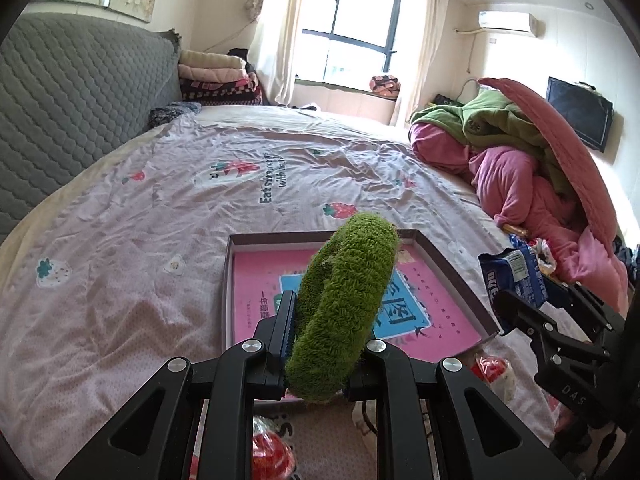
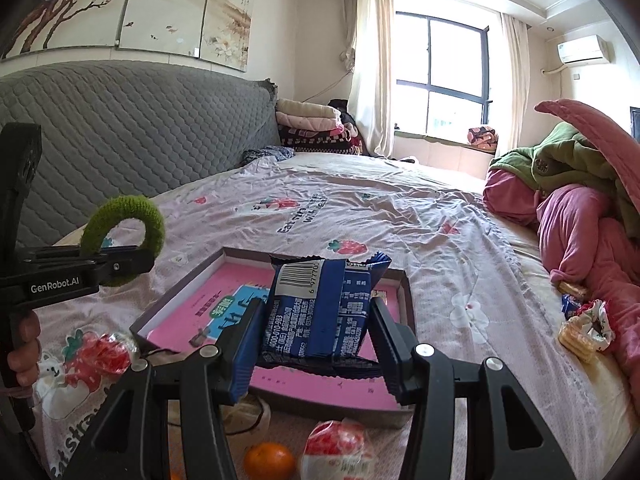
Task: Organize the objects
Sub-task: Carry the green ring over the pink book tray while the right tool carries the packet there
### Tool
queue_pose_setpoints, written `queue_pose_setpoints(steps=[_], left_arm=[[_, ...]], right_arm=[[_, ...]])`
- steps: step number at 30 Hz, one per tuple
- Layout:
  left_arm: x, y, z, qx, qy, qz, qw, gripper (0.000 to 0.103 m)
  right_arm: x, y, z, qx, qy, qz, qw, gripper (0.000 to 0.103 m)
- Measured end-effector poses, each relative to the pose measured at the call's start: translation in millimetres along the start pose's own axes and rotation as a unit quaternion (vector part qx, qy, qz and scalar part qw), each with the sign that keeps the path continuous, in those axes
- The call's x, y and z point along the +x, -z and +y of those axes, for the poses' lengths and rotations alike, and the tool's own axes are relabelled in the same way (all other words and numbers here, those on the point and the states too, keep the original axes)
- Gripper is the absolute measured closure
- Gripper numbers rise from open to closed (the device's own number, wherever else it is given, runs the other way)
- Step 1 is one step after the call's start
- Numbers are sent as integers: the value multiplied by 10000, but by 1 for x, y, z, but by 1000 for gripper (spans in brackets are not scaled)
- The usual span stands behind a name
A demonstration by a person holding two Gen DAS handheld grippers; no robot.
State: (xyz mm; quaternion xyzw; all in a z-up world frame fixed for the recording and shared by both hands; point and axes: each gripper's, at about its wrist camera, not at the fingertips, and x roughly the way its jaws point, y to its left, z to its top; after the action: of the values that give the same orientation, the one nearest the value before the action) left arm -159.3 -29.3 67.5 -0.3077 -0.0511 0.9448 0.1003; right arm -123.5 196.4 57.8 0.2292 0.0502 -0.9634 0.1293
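Note:
My left gripper (image 1: 320,344) is shut on a fuzzy green ring (image 1: 344,304), held up over the near edge of a shallow box with a pink printed bottom (image 1: 256,280). From the right wrist view the same green ring (image 2: 124,216) sticks up out of the left gripper (image 2: 116,268) at the left. My right gripper (image 2: 316,344) is shut on a blue snack packet (image 2: 320,308), barcode side up, above the box (image 2: 224,292). In the left wrist view the packet (image 1: 512,276) and right gripper (image 1: 516,312) hang at the right of the box.
The box lies on a bed with a strawberry-print sheet (image 1: 160,208). Red wrapped sweets (image 2: 104,352) (image 2: 340,448) and an orange (image 2: 268,460) lie near the front edge. Biscuits and a scrunchie (image 2: 584,328) lie right, beside heaped pink and green bedding (image 2: 580,208). A grey headboard (image 2: 120,132) stands left.

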Motion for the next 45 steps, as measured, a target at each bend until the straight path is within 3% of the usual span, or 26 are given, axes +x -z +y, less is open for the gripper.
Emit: queue_pose_setpoints(steps=[8, 17, 35, 45], left_arm=[[15, -9, 6, 74, -64, -8, 10000, 85], [45, -9, 12, 7, -107, 420, 9991, 85], [85, 0, 12, -89, 152, 1101, 9938, 85], [104, 8, 5, 12, 40, 1358, 9907, 85]], right_arm=[[9, -7, -12, 95, 29, 22, 9999, 51], [30, -13, -23, 78, 117, 136, 9998, 51], [77, 11, -37, 440, -166, 1101, 9928, 51], [92, 25, -36, 501, -220, 1527, 9868, 51]])
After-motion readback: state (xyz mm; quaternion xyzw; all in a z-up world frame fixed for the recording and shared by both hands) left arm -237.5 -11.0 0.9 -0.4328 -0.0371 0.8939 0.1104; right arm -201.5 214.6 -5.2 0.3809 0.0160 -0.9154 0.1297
